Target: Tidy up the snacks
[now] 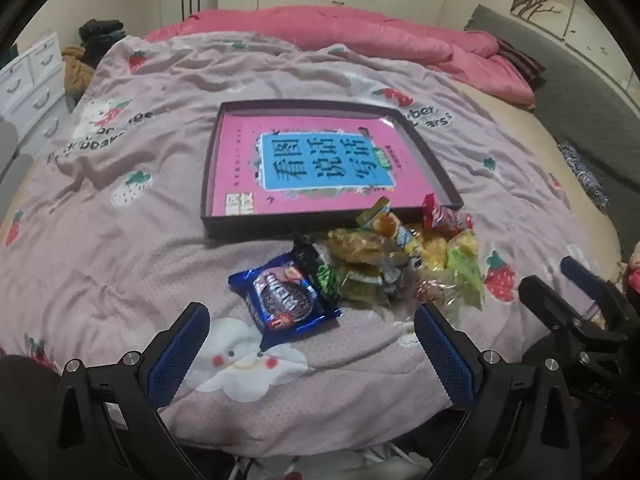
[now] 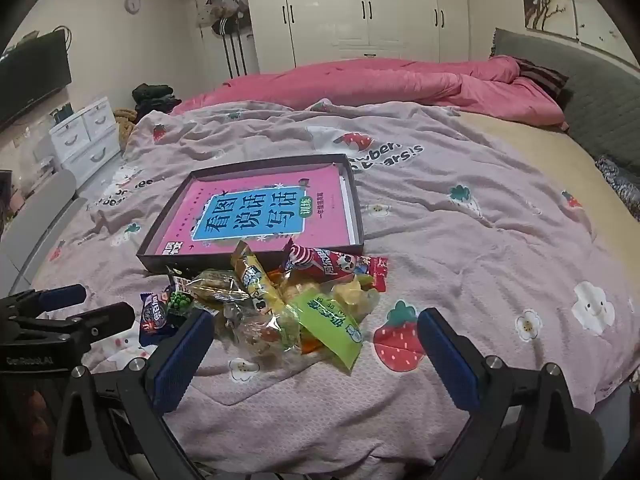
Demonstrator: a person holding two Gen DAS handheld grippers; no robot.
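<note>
A heap of wrapped snacks (image 1: 404, 264) (image 2: 280, 300) lies on the pink strawberry blanket, against the near edge of a shallow dark box (image 1: 224, 160) (image 2: 356, 208) that holds a pink book (image 1: 316, 160) (image 2: 260, 216). A blue cookie pack (image 1: 286, 296) (image 2: 154, 314) lies at the heap's left. A red packet (image 2: 340, 262) and a green packet (image 2: 332, 326) sit at its right. My left gripper (image 1: 312, 320) hovers open just short of the blue pack. Also open, my right gripper (image 2: 316, 330) spans the heap's near side. Nothing is held.
A rumpled pink duvet (image 2: 400, 80) lies across the far side of the bed, with a grey headboard (image 2: 592, 92) at right. White drawers (image 2: 86, 136) and a wardrobe (image 2: 360, 8) stand beyond. The other gripper (image 1: 576, 304) (image 2: 64, 308) shows beside each view.
</note>
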